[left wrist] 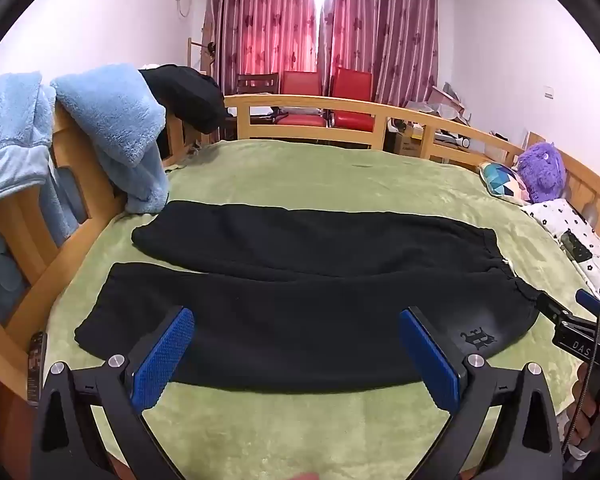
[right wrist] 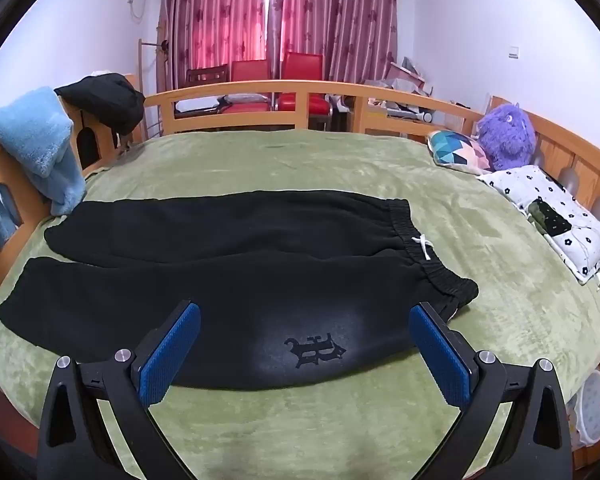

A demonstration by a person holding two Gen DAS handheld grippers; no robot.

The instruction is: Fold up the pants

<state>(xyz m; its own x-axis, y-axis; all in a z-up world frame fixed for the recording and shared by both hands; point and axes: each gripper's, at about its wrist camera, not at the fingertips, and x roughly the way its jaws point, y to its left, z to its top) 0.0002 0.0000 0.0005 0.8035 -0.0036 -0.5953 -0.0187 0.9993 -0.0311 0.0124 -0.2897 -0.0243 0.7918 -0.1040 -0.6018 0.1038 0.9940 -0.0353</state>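
- Black pants point(left wrist: 300, 280) lie flat across the green bed point(left wrist: 340, 168), legs side by side, waistband to the right.
- Left gripper point(left wrist: 296, 344) hovers over the near leg, jaws wide apart, nothing between them.
- Right gripper point(left wrist: 572, 312) pokes in at the right edge, near the waistband.
- Blue blanket point(left wrist: 112, 128) drapes the wooden rail.

Both views are bright and evenly lit. Daylight glows pink through the curtains point(left wrist: 320, 20), glaring white at their central gap. Fisheye distortion bows the bed rail point(right wrist: 300, 90) and blackens the corners. Focus is sharp; shadows are faint.
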